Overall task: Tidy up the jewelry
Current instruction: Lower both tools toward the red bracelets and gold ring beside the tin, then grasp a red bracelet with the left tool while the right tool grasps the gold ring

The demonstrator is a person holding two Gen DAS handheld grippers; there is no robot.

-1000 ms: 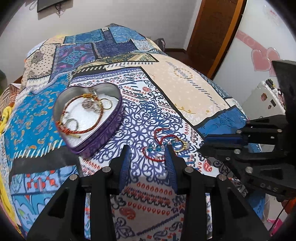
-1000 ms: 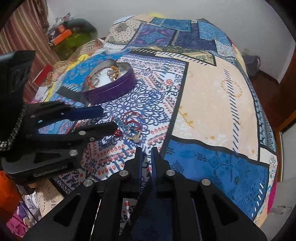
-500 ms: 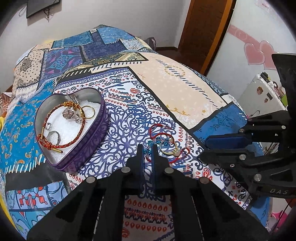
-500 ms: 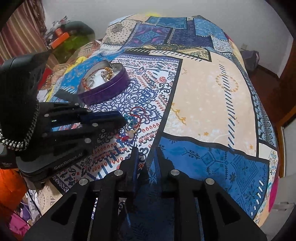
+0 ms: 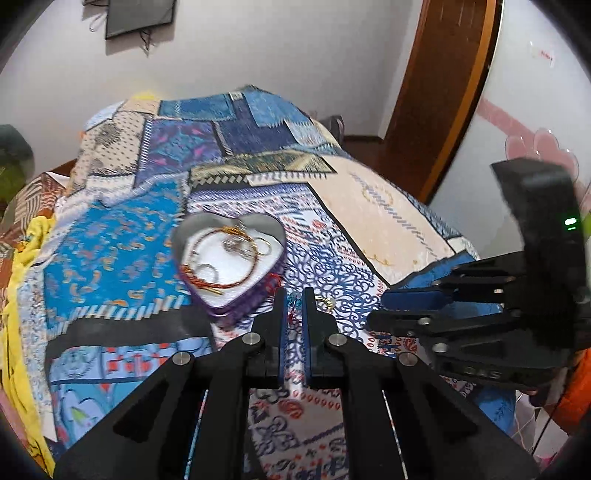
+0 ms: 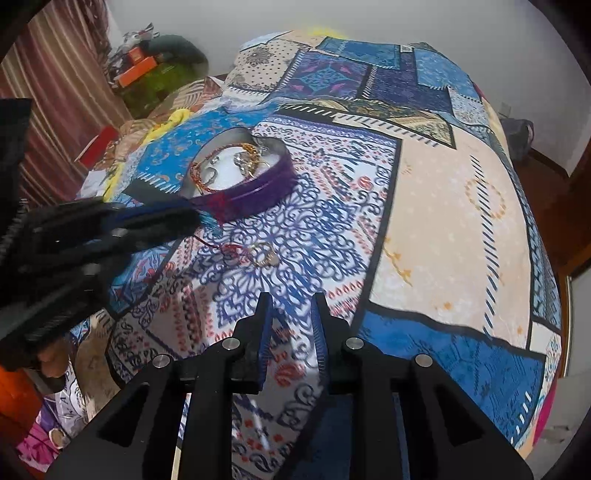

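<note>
Left wrist: left gripper (image 5: 293,300) clenched on red bracelet (image 5: 292,316), just near heart tin (image 5: 221,310); lift it clear of the rim before releasing. Right wrist: right gripper (image 6: 291,306) released, empty, near gold ring (image 6: 263,254) on bedspread (image 6: 436,221)

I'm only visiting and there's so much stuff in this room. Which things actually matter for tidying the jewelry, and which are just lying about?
Part of the job:
- heart-shaped tin holding bracelets and rings
- red beaded bracelet, gripped by the left tongs
- right tongs, holding nothing

Just lying about:
- patchwork bedspread
- orange box on the clutter by the curtain
- wall screen
</note>
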